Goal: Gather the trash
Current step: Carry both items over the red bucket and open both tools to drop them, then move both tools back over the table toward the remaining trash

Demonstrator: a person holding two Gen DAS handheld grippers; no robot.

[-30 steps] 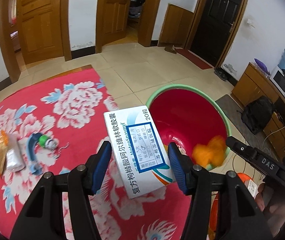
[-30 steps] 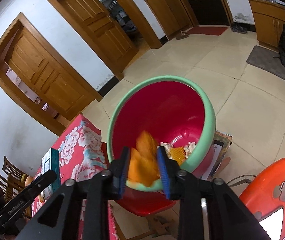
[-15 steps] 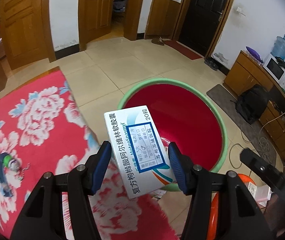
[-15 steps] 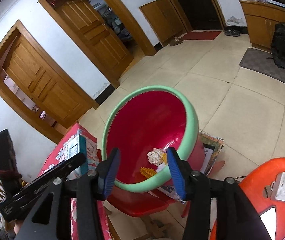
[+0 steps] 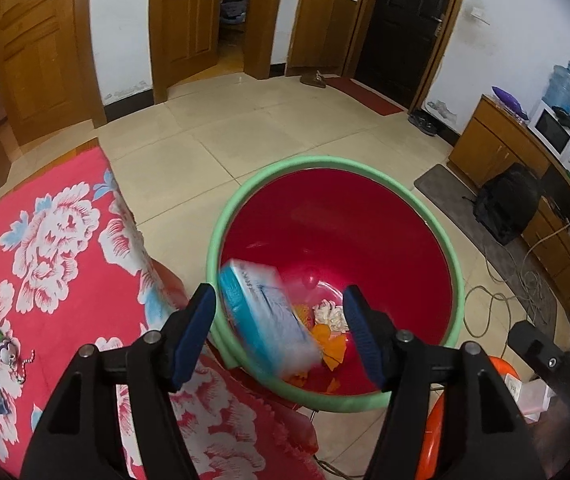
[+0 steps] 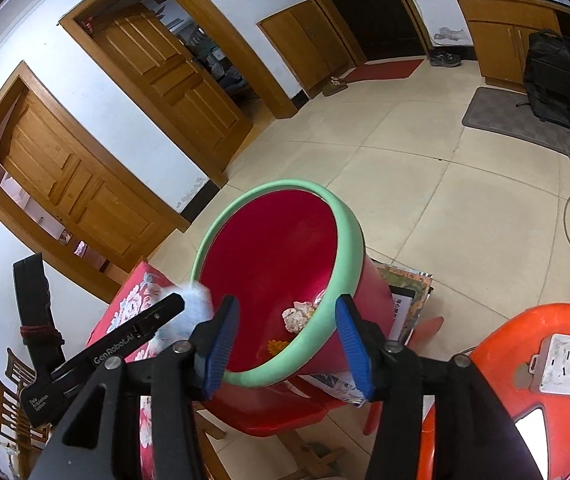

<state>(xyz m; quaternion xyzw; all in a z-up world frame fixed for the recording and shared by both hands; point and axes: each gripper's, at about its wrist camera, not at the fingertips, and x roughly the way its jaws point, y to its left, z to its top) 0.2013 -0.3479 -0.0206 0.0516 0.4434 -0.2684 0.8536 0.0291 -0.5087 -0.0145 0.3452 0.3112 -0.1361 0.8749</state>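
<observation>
medicine box [image 5: 265, 320]: blurred, tilted, over the near rim of the red basin [image 5: 365, 240], touching neither pad | left gripper [image 5: 281, 332]: jaws opening, box loose between them | right gripper [image 6: 287, 344]: jaws apart, empty | basin holds crumpled paper [image 5: 331, 314], orange scraps [image 5: 327, 344] | floral tablecloth [image 5: 45, 260] beside basin

- My bucket [image 5: 335, 236] is red inside with a mint-green rim.
- Left of the bucket, the tabletop [image 5: 65, 264] cloth is red with white-and-blue flowers.
- Over the bucket, a white and teal-blue box [image 5: 265, 316].
- My tongs [image 5: 281, 336] have blue pads on black.
</observation>
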